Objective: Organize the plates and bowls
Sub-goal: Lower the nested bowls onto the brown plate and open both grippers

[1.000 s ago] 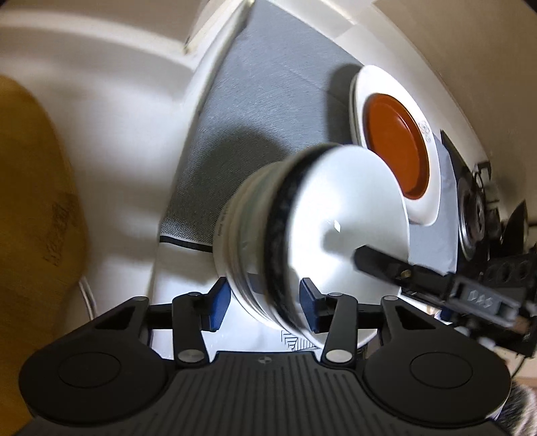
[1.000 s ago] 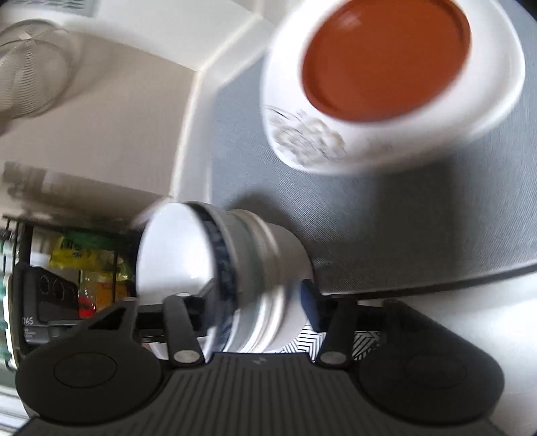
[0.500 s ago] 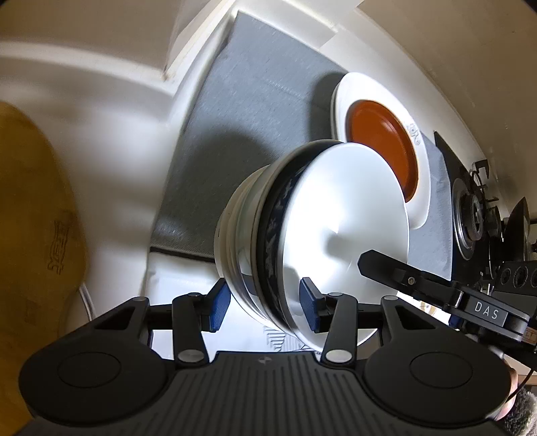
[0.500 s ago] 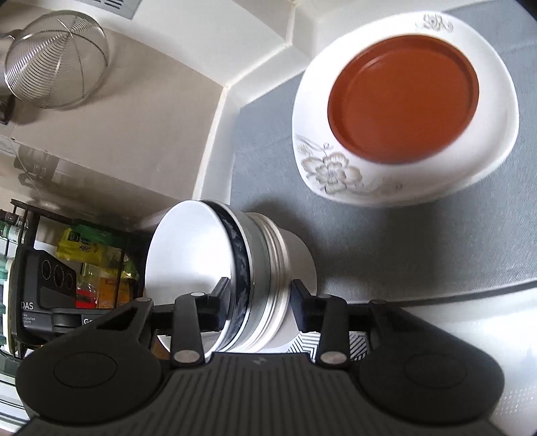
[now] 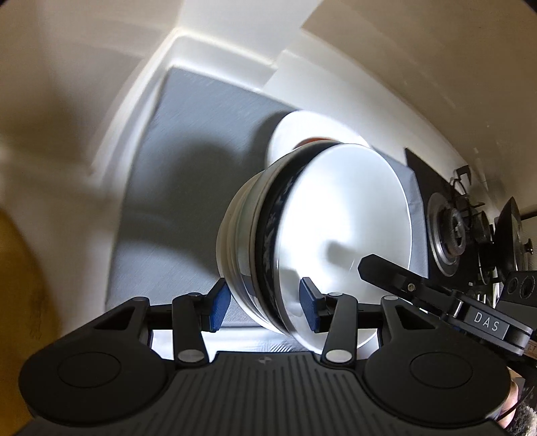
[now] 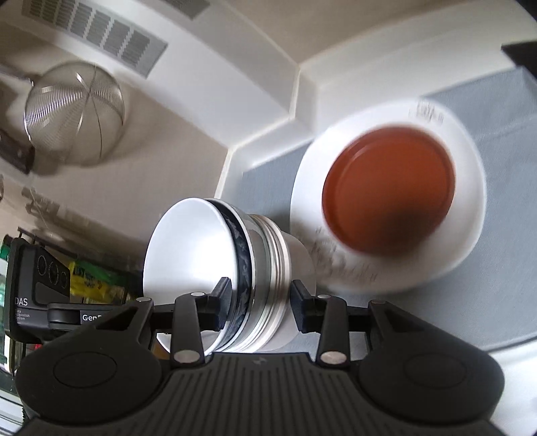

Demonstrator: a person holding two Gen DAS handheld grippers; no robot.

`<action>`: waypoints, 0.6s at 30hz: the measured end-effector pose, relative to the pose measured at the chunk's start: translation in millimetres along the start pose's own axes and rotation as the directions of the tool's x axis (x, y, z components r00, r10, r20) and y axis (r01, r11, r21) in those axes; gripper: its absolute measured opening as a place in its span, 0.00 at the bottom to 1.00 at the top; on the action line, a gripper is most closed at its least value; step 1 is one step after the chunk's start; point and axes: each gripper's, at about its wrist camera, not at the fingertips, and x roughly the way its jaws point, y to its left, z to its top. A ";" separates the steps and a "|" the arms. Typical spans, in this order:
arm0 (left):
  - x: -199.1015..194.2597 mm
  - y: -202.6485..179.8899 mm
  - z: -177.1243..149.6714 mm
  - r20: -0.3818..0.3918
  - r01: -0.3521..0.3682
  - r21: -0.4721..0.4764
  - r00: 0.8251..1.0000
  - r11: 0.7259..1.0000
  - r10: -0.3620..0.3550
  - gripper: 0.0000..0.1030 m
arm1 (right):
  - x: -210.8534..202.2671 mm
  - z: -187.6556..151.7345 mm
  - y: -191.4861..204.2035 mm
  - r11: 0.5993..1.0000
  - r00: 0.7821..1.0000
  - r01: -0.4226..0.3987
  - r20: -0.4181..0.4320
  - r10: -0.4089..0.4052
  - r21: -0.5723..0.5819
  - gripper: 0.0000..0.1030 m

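On the white bench [image 5: 141, 110] a grey mat [image 5: 188, 174] lies in a corner where pale walls meet; in the right view a metal strainer [image 6: 74, 114] hangs on the wall under a vent [image 6: 94, 30]. At the mat's far end sits a white plate [image 6: 470, 187] with a red-brown dish [image 6: 389, 191] lying in it. Past the mat, in the left view, is a black stove burner [image 5: 449, 231].

The mat's near edge ends just short of the bench's front; most of the mat on the wall side of the plate is bare. The plate lies close to the raised back ledge.

A stack of bowls [image 5: 302, 241], nested and tipped on its side, hangs above the mat, apart from the plate. The top bowl is white inside with a dark blue patterned band; steel and white bowls sit under it.

The left claw [image 5: 265, 307] grips the stack across its rims, one blue pad on the outermost bowl's wall and the other inside the white bowl. The right claw [image 6: 261, 303] does likewise from the opposite side, one pad inside the white bowl and the other against the outer bowls. Both are clenched on the stack. In the left view the right claw's finger reaches into the bowl's mouth.
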 end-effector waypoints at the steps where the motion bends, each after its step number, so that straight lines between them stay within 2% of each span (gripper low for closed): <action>1: 1.2 -4.9 4.8 0.001 0.003 0.005 1.000 1.000 -0.003 0.47 | -2.8 5.5 -1.5 1.000 1.000 0.004 0.011 -0.004 0.001 0.41; 10: 20.2 -50.1 55.4 0.020 0.006 0.064 1.000 0.998 -0.008 0.47 | -17.6 57.9 -21.8 0.999 0.995 0.046 0.089 -0.046 -0.002 0.41; 14: 31.8 -64.8 70.7 0.020 -0.006 0.084 1.000 0.996 0.004 0.47 | -18.0 71.4 -36.9 0.998 0.992 0.054 0.112 -0.056 0.022 0.41; 18: 53.1 -70.2 82.2 -0.002 0.013 0.070 1.000 0.997 -0.013 0.47 | -16.5 79.9 -53.5 0.997 0.989 0.075 0.123 -0.078 0.031 0.41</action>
